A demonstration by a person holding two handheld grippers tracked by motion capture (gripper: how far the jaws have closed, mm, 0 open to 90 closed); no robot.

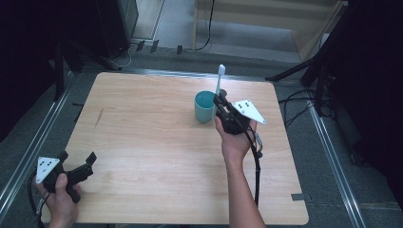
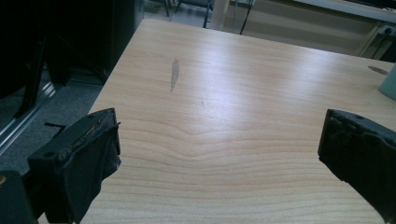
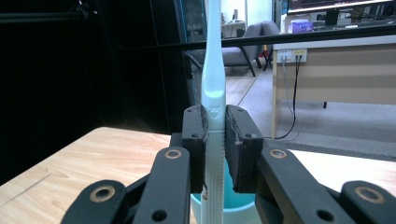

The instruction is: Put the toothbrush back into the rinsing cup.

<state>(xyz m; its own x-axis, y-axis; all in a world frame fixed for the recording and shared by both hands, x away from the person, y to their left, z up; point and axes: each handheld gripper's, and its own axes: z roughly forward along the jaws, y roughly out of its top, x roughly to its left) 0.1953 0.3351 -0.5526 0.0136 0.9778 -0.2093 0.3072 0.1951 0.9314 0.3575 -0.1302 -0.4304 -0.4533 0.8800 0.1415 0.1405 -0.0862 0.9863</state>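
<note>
While clamping toothbrush — right gripper.

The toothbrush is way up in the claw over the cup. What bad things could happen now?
1. The right claw pinches only the toothbrush's thin handle, so it might slip or twist sideways.
2. The teal cup sits right beside that claw, so a bump could tip it over.
3. The left claw is open near the table's front corner, too far away to steady the cup.
</note>
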